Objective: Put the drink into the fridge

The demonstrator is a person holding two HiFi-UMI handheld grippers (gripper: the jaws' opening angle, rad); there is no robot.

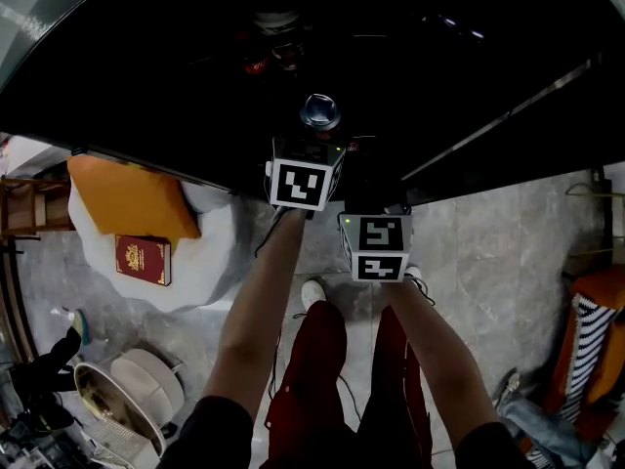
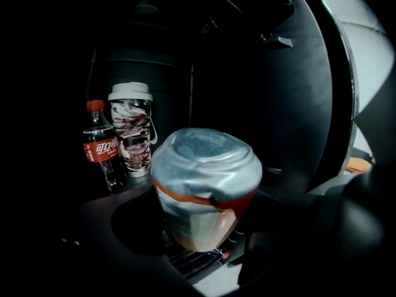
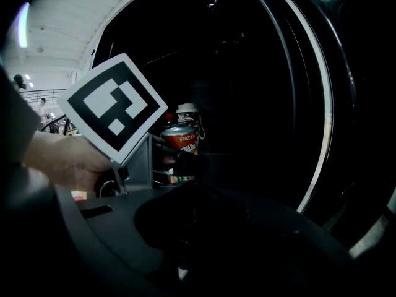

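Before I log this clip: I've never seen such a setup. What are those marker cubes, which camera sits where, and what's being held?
No robot: a person holds a hand-held gripper in each hand, and each marker cube is part of one. The head view looks down from the person's head along both arms. The other two cameras ride on the grippers. The left hand-held gripper clamps a drink can at the dark fridge, where a cola bottle and a lidded cup stand. On the right hand-held gripper, the jaws are too dark to read.

Orange cushion (image 1: 132, 200), red book (image 1: 144, 259) on white cover (image 1: 210, 252); cola bottle (image 2: 100, 144) beside patterned cup (image 2: 132, 129).
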